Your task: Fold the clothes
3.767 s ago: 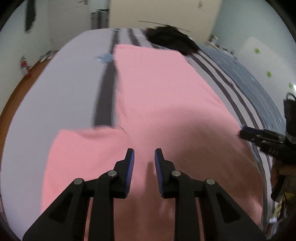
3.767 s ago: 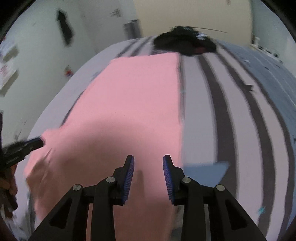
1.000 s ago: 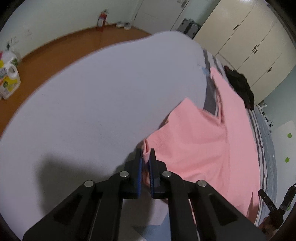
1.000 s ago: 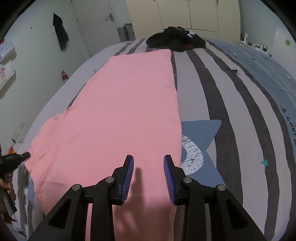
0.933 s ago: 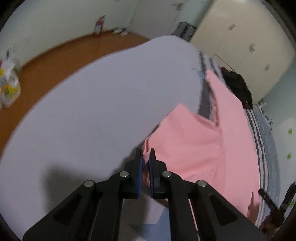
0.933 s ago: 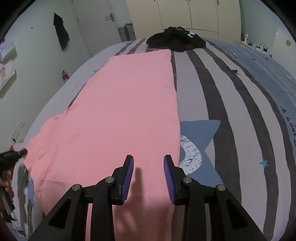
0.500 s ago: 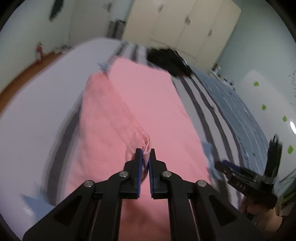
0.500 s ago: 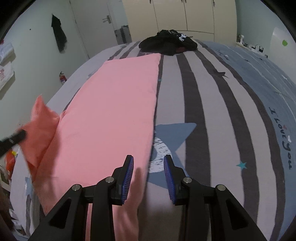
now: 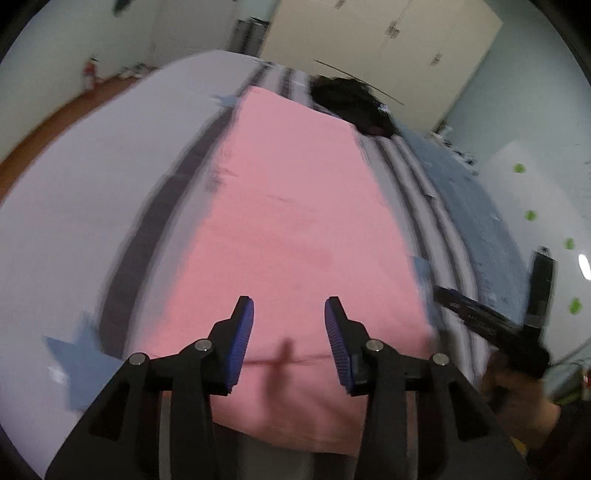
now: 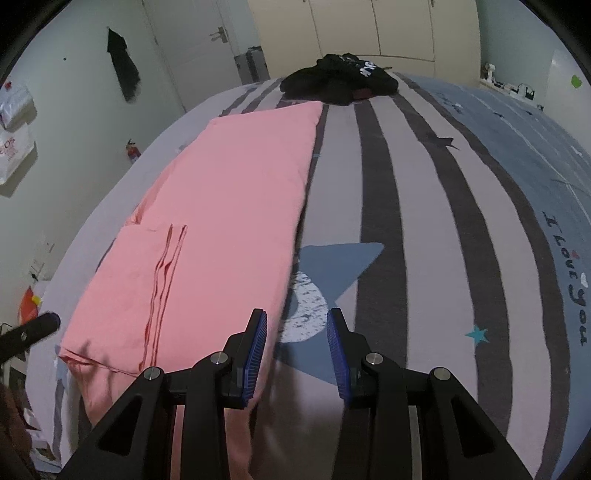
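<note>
A pink garment [image 9: 295, 229] lies lengthwise on the striped bed, with its left sleeve folded over onto the body [image 10: 147, 280]. My left gripper [image 9: 290, 336] is open and empty, hovering above the garment's near end. My right gripper [image 10: 297, 350] is open and empty, over the garment's right edge [image 10: 291, 258] near the bed's front. The left gripper's tip shows at the far left of the right wrist view [image 10: 33, 332]. The right gripper shows at the right of the left wrist view [image 9: 480, 317].
A black clothing pile [image 10: 340, 83] lies at the far end of the striped bed cover [image 10: 424, 221]. Cupboards [image 10: 369, 29] and a door stand behind. Wooden floor [image 9: 55, 122] lies to the left of the bed.
My left gripper has let go of the pink sleeve and opened. The sleeve now lies folded on the garment's body. The right gripper has stayed open and shifted slightly right.
</note>
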`<action>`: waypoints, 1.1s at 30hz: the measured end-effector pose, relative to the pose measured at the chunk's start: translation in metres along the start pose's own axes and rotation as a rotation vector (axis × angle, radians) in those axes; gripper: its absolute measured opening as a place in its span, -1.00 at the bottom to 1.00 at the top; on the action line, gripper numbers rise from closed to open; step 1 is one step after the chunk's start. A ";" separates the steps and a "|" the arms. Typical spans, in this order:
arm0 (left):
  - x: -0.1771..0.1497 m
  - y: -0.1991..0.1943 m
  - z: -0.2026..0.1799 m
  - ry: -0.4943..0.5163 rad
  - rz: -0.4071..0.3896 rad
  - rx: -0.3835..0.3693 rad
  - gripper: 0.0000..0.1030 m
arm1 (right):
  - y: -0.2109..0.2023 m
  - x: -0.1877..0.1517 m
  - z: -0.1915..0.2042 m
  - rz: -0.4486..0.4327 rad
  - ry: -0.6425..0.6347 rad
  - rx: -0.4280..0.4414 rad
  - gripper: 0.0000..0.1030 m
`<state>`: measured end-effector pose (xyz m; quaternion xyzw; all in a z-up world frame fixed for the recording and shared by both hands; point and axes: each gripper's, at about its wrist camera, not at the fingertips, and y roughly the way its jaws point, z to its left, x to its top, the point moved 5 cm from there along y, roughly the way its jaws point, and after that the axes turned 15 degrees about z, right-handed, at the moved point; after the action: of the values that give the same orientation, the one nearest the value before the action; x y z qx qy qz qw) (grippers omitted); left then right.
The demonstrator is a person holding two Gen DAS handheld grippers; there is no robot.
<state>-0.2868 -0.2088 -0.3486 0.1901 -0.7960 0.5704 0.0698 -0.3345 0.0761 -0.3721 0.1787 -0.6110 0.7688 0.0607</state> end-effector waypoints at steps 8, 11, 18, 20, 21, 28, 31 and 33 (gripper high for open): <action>-0.021 0.045 0.019 0.017 0.118 0.020 -0.44 | 0.011 0.004 0.024 0.017 -0.047 0.044 -0.41; -0.033 0.055 0.035 -0.061 0.121 0.009 -0.52 | 0.018 0.004 0.031 0.029 -0.058 0.051 -0.41; -0.008 0.036 0.024 -0.011 0.076 0.039 -0.66 | 0.036 0.002 0.028 0.074 -0.057 0.040 -0.41; 0.014 0.026 0.015 0.048 0.017 0.060 -0.66 | 0.036 0.004 0.029 0.069 -0.057 0.039 -0.41; 0.027 0.026 0.016 0.065 -0.005 0.070 -0.66 | 0.036 0.005 0.029 0.066 -0.060 0.039 -0.41; 0.090 0.072 0.020 0.148 -0.011 0.168 -0.68 | 0.038 0.029 0.034 0.035 -0.057 0.043 -0.41; 0.083 0.097 0.042 0.131 0.051 0.208 -0.71 | 0.040 0.038 0.034 0.026 -0.051 0.046 -0.41; 0.079 0.096 0.046 0.124 0.022 0.183 -0.71 | 0.043 0.044 0.034 0.023 -0.046 0.047 -0.41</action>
<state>-0.3916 -0.2432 -0.4232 0.1515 -0.7367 0.6522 0.0950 -0.3818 0.0270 -0.3895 0.1907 -0.5962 0.7792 0.0334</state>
